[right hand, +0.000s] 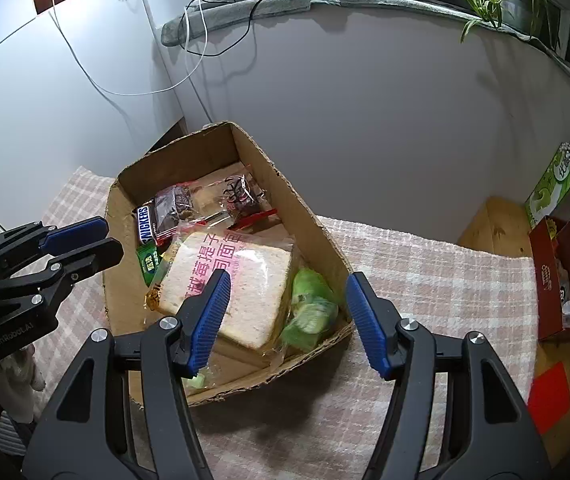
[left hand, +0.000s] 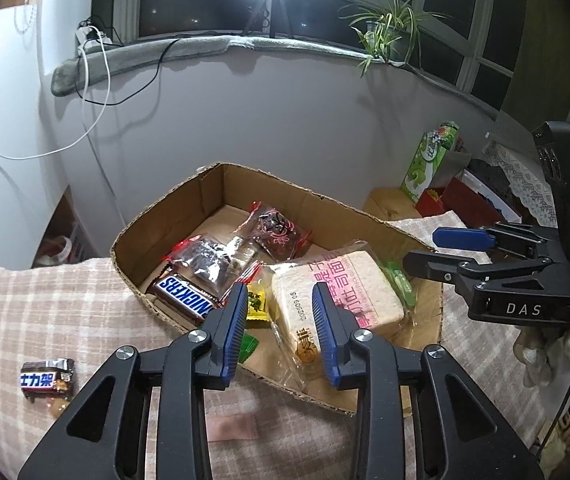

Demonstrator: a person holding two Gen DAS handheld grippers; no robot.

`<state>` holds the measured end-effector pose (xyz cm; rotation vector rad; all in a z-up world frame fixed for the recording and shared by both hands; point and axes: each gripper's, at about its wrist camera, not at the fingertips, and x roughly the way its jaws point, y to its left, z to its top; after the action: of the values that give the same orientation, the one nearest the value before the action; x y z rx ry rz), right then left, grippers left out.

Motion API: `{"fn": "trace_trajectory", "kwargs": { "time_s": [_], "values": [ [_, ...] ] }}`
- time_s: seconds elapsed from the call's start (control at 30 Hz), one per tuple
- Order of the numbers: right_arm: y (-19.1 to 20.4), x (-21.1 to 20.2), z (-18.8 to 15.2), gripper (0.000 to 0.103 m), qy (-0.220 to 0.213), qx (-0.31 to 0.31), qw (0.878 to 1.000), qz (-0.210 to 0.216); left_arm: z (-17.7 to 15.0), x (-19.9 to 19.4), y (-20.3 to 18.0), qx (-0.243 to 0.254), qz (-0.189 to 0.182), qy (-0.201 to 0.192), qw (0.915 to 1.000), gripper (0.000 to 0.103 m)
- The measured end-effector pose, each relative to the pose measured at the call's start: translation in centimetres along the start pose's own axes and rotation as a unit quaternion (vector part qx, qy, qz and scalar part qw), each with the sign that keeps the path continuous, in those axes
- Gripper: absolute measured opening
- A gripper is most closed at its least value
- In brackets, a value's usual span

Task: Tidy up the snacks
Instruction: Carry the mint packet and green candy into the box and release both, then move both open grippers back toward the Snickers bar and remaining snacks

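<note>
Both tools hang empty over the cardboard box (left hand: 213, 196), left tool (left hand: 277, 334) narrowly parted, right tool (right hand: 287, 322) wide, so next comes fetching the stray chocolate bar (left hand: 47, 378).

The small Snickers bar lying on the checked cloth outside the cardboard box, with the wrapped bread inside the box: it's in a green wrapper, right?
Not green. The small Snickers bar has a brown wrapper with a blue-and-white label, as the left wrist view shows. It does lie outside the cardboard box, and the wrapped bread is inside.

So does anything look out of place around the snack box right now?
Yes. One small Snickers bar lies alone on the checked cloth, outside the cardboard box that holds the other snacks. Its wrapper end looks crumpled. The box's near edge is also ragged.
</note>
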<state>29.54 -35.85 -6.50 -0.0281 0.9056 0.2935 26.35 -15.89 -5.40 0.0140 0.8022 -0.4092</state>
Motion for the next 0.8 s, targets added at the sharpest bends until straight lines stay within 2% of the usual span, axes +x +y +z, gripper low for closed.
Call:
{"fn": "trace_trajectory", "kwargs": {
  "time_s": [0.4, 0.8],
  "values": [
    [2.0, -2.2, -0.3, 0.063, -0.011, -0.006, 1.000, -0.004, -0.1, -2.2, 0.9, -0.008, 0.001, -0.015, 0.9999, 0.032],
    [6.6, -5.0, -1.4, 0.063, -0.027, -0.035, 0.999, 0.009, -1.7, -6.6, 5.1, -0.045, 0.019, -0.036, 0.9981, 0.032]
  ]
}}
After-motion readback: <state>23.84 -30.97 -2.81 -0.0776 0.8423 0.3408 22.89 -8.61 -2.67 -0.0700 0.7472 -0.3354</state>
